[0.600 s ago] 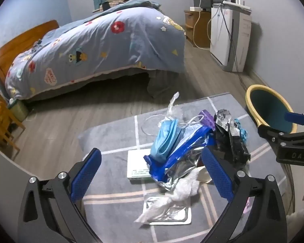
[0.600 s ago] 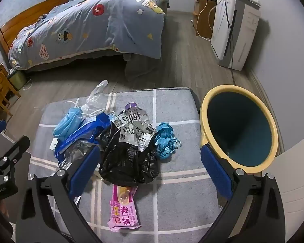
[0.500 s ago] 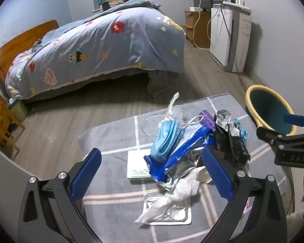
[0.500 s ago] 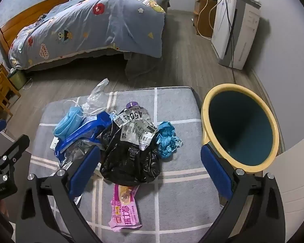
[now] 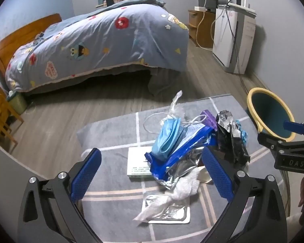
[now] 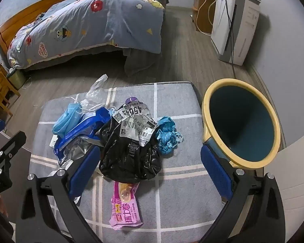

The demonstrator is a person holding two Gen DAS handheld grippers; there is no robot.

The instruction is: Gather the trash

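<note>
A pile of trash lies on a grey checked pad [image 6: 172, 182]: a black bag with white labels [image 6: 129, 154], a crumpled blue glove [image 6: 167, 135], a blue foil wrapper [image 5: 178, 156], a blue face mask [image 5: 168, 135], a pink snack wrapper [image 6: 124, 206], a white box [image 5: 138, 165] and a clear flat packet [image 5: 168, 210]. A yellow-rimmed teal bin [image 6: 241, 125] stands right of the pad. My left gripper [image 5: 152, 178] is open and empty, over the wrapper side. My right gripper [image 6: 150, 172] is open and empty, over the black bag.
A bed with a blue cartoon quilt [image 5: 103, 40] stands behind the pad. A white appliance with cables [image 5: 233, 40] and a wooden cabinet [image 5: 200, 26] line the right wall. A wooden stool [image 5: 0, 119] is at the left. Wooden floor surrounds the pad.
Both grippers have edged slightly; the right wrist view has shifted a little, with the pile and bin lower-left in frame. Nothing was grasped.
</note>
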